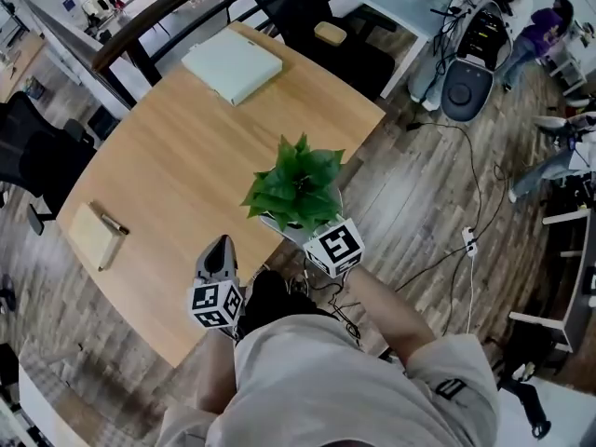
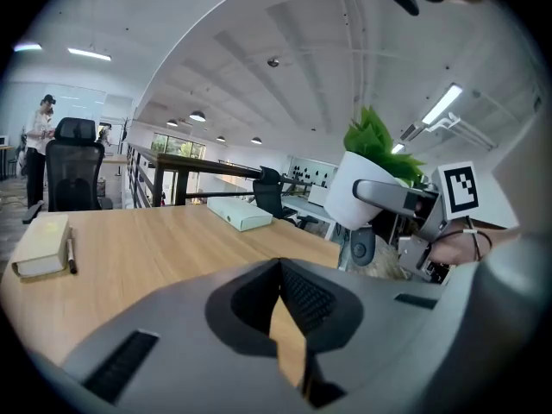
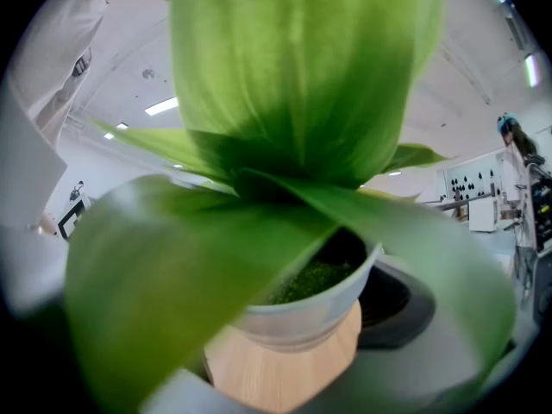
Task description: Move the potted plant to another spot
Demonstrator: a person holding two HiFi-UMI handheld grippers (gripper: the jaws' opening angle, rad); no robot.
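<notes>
The potted plant (image 1: 298, 186), broad green leaves in a white pot, is near the round wooden table's (image 1: 177, 166) near-right edge. My right gripper (image 1: 303, 223) is shut on the pot, its marker cube just behind. In the left gripper view the white pot (image 2: 362, 192) hangs in the air above table height, with a grey finger (image 2: 392, 195) across its side. The right gripper view is filled with leaves over the pot (image 3: 302, 322); the right gripper (image 3: 293, 348) has a jaw on each side. My left gripper (image 1: 219, 252) hovers over the table's near edge, left of the plant, jaws together and empty (image 2: 289, 343).
A flat white box (image 1: 232, 64) lies at the table's far side, and a notebook with a pen (image 1: 96, 235) at its left. Black office chairs stand behind (image 1: 317, 17) and to the left (image 1: 37, 156). Cables and a power strip (image 1: 468, 240) lie on the floor to the right.
</notes>
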